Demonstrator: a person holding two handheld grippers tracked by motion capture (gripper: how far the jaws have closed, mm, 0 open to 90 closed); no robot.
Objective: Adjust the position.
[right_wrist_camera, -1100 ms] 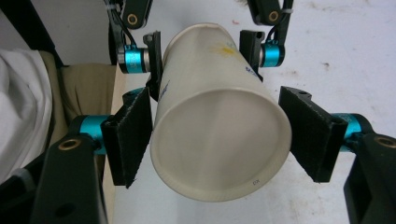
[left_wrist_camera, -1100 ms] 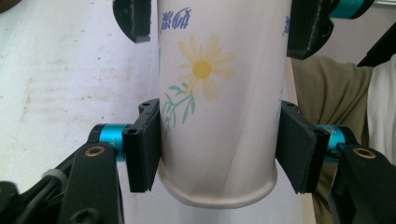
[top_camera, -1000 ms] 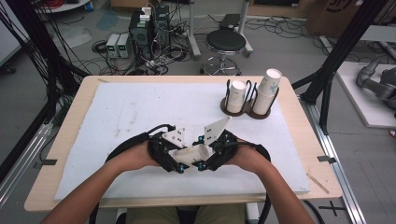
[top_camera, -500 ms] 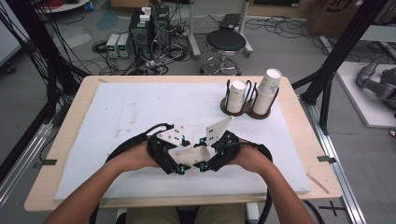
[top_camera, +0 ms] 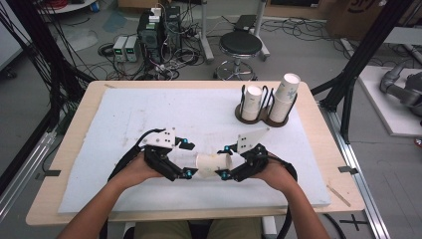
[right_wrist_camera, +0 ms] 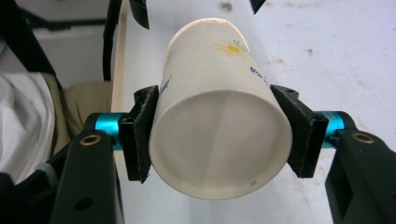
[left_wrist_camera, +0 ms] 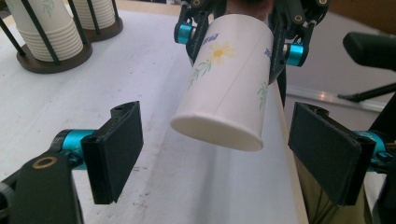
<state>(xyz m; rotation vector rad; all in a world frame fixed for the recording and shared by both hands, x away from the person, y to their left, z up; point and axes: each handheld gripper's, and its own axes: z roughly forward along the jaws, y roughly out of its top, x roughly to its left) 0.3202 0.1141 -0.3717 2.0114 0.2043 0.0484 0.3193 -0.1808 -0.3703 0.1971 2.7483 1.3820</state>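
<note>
A white paper cup (top_camera: pixel 213 165) with a yellow flower print lies level above the white mat, near the table's front. My right gripper (top_camera: pixel 225 162) is shut on it near the rim, one pad on each side. In the right gripper view the cup (right_wrist_camera: pixel 205 79) points its open mouth at the camera between the jaws of my right gripper (right_wrist_camera: pixel 219 135). My left gripper (top_camera: pixel 188 158) is open, facing the cup's closed base. In the left gripper view the cup (left_wrist_camera: pixel 229 88) hangs just beyond my left gripper (left_wrist_camera: pixel 222 151), and its pads (left_wrist_camera: pixel 116 149) are apart from the cup.
A dark wire cup holder (top_camera: pixel 263 107) stands at the back right of the mat with two stacks of cups (left_wrist_camera: pixel 46 32). The white mat (top_camera: pixel 149 114) covers most of the wooden table. A stool and cabled equipment stand on the floor beyond.
The two grippers have drawn slightly apart, and more of the cup shows between them. The cup stays in the right gripper.
</note>
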